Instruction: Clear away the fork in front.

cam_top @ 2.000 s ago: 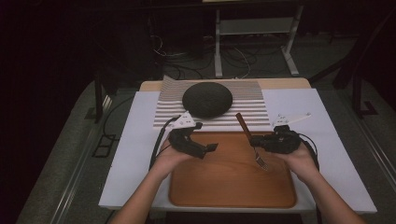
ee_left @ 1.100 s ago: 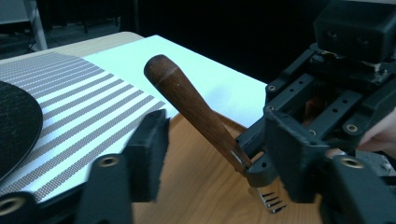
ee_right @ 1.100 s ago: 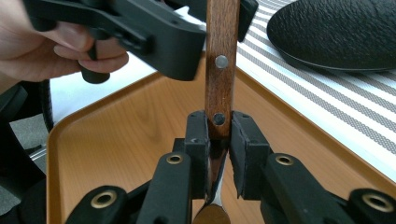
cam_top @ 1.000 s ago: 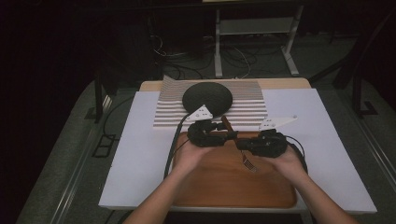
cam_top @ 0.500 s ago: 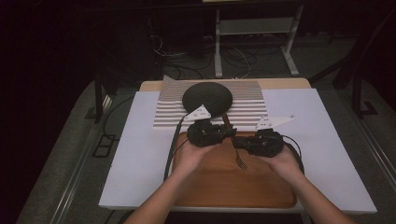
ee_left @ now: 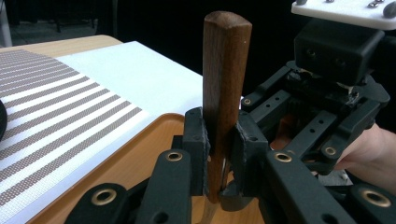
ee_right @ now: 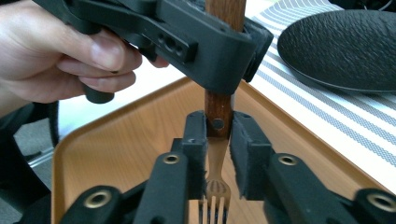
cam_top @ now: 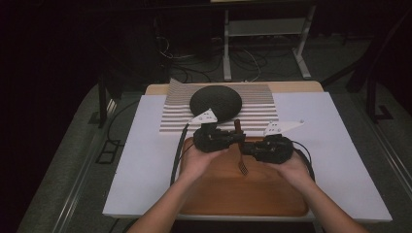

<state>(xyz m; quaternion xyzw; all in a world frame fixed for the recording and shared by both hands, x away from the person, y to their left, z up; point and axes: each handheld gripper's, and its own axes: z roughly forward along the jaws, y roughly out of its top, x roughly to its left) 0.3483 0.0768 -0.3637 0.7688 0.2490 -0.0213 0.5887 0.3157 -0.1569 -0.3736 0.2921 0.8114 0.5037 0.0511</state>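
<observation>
A fork (cam_top: 241, 162) with a dark wooden handle (ee_left: 226, 70) hangs upright, tines down, over the wooden tray (cam_top: 218, 194). My left gripper (cam_top: 236, 137) comes in from the left, and its jaws have just been closing on the upper handle. In the left gripper view its pads (ee_left: 195, 140) press on the wood. My right gripper (cam_top: 248, 145) faces it from the right, lower on the fork. Its jaws have just been opening. In the right gripper view the handle's lower end (ee_right: 218, 116) stands between its pads (ee_right: 243, 140), barely apart from them.
A black textured plate (cam_top: 216, 101) rests on a striped placemat (cam_top: 262, 114) behind the tray. A white sheet (cam_top: 330, 145) covers the table. Both cables trail beside the hands. The floor around is dark, with a stand at the back.
The left gripper has moved right to the fork and its jaws have narrowed onto the handle. The right gripper has brought the fork to the tray's middle, and both hands now hold nearly still.
</observation>
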